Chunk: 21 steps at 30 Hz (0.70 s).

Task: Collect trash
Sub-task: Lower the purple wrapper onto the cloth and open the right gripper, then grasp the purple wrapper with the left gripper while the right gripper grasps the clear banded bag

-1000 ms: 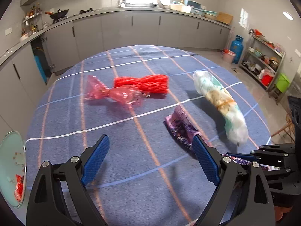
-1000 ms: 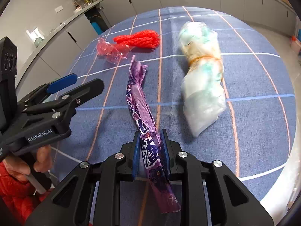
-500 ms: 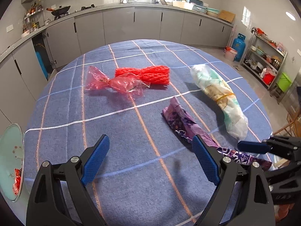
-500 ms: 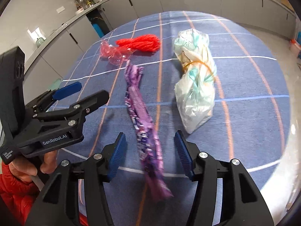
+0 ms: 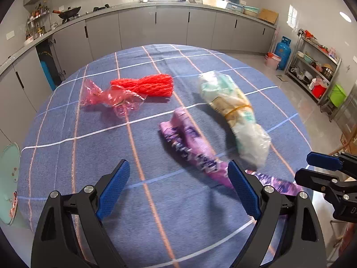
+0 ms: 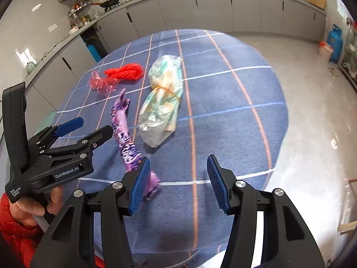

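Overhead, two handheld grippers hover above a round surface (image 5: 67,156) covered in a blue cloth with white and orange grid lines, set in a kitchen with grey cabinets (image 5: 138,29) along the walls. Four pieces of trash lie on the cloth. A long purple wrapper (image 5: 189,147) stretches down the middle, its near end close to the edge nearest the viewer. Just to its right lies a clear plastic bag (image 5: 232,109) stuffed with pale green and cream material and cinched by an orange band. Farther back sits a bundle of red netting (image 5: 147,84), and a crumpled pink transparent wrapper (image 5: 109,98) touches its left end. The left gripper (image 5: 178,189) has its jaws spread wide with nothing between them, only bare cloth; the purple wrapper passes behind its right finger. The right gripper (image 6: 176,183) also has its jaws apart and holds nothing; the near end of the purple wrapper lies just beside its left finger, outside the gap. In the right wrist view, a hand (image 6: 33,205) in a red sleeve (image 6: 13,234) grips the handle of the left gripper. A pale green round lid (image 5: 9,178) shows at the far left edge, beyond the surface
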Each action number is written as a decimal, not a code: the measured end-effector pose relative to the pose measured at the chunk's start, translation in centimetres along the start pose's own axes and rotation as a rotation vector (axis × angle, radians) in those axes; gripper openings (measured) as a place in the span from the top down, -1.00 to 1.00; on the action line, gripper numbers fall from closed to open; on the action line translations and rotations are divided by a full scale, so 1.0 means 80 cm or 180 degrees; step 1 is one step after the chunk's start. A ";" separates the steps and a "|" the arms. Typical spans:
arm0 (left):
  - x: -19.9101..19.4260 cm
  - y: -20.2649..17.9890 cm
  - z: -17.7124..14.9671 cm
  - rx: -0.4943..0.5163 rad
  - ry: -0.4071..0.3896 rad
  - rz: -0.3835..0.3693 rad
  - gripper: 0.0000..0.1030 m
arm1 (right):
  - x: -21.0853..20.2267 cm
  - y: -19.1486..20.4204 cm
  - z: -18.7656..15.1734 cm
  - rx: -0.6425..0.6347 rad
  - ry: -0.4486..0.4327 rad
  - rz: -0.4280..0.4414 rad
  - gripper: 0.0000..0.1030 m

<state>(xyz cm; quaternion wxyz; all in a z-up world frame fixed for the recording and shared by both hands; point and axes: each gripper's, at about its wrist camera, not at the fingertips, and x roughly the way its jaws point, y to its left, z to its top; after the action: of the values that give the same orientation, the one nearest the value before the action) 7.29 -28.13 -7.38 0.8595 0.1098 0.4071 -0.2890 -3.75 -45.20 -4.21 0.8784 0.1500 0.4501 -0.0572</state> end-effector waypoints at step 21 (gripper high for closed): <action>0.036 -0.017 -0.009 0.0052 0.0252 0.0144 0.47 | 0.022 -0.004 0.037 0.0074 -0.0190 0.0195 -0.04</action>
<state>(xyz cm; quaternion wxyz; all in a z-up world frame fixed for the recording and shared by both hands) 7.46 -30.10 -9.99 0.8481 0.1374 0.4357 -0.2682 -0.50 -46.40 -4.02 0.8911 0.1720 0.4181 -0.0399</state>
